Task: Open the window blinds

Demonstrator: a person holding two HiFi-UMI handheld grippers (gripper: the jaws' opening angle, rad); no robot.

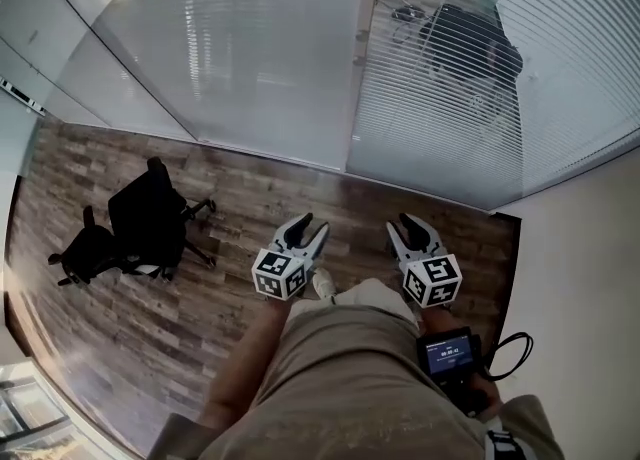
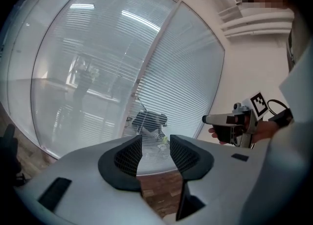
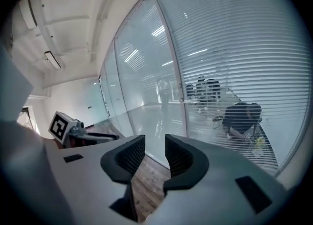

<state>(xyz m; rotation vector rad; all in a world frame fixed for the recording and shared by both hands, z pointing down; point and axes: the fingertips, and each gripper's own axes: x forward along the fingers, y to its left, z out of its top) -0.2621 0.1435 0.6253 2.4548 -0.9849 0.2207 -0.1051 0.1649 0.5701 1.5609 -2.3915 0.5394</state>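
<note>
Blinds [image 1: 430, 118] are yet to be touched. The left claw [image 1: 303, 233] and the right claw [image 1: 415, 235] are both held with jaws apart and nothing between them, pointed toward the window from above the wooden floor [image 1: 250, 198]. Ahead, the slats are seen lowered right down to the floor, beside a plain glass wall [image 1: 250, 58]. Nothing of the blinds is gripped, so the whole job is judged to be left: approach, grip, then opening.
</note>
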